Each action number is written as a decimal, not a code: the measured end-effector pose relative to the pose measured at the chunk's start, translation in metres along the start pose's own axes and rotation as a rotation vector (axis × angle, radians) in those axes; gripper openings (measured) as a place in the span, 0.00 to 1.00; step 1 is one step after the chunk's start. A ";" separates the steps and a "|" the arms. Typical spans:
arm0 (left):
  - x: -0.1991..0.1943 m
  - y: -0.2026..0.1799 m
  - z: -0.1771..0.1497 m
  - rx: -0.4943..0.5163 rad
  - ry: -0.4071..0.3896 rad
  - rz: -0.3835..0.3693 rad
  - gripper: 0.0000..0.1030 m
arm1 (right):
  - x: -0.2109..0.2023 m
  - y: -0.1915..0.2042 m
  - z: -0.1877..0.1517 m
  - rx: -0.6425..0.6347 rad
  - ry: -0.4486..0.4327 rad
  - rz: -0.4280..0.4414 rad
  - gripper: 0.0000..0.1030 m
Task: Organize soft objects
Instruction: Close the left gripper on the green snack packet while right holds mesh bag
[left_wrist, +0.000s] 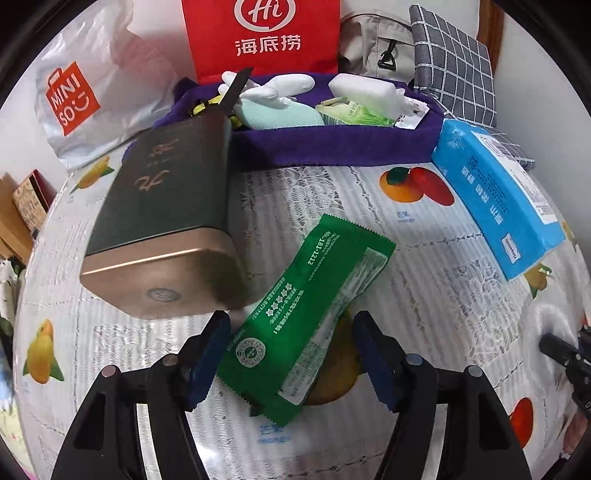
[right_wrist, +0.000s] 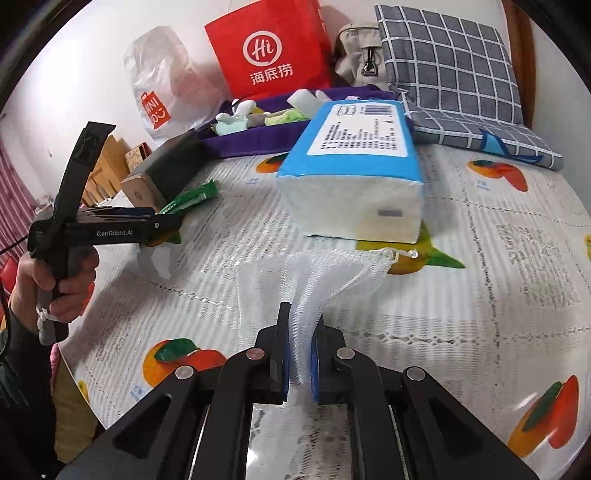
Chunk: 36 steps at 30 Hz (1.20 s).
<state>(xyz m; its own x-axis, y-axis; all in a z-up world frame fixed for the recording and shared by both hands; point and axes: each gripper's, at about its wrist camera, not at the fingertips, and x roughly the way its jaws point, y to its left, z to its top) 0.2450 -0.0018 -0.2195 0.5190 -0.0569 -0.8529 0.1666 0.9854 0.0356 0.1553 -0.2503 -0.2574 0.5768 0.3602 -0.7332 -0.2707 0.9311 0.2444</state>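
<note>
We are pinching the light, limp mesh bag (right_wrist: 314, 280) at frame centre with the right gripper (right_wrist: 299, 354), while the left gripper (left_wrist: 291, 354), fingers spread, is straddling the crinkly green packet (left_wrist: 306, 317).

White mesh bag (right_wrist: 314, 280) is pinched at one end btwn closed right tongs (right_wrist: 300, 354); green flat packet (left_wrist: 303, 321) is laid diagonally btwn spread left tongs (left_wrist: 291, 354).
</note>
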 end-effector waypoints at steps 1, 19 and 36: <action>-0.001 -0.001 -0.001 0.005 -0.001 -0.001 0.59 | 0.000 -0.001 0.000 0.001 -0.002 0.004 0.08; -0.030 -0.037 -0.040 0.055 0.026 -0.057 0.50 | -0.006 0.001 -0.007 0.020 0.004 -0.025 0.08; -0.025 -0.053 -0.024 0.153 0.030 -0.093 0.56 | -0.018 0.002 -0.017 0.016 0.013 -0.065 0.09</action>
<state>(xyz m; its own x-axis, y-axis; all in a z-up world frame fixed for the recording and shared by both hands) 0.2028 -0.0488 -0.2131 0.4704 -0.1391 -0.8714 0.3390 0.9402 0.0329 0.1312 -0.2559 -0.2540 0.5829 0.2986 -0.7557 -0.2207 0.9533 0.2064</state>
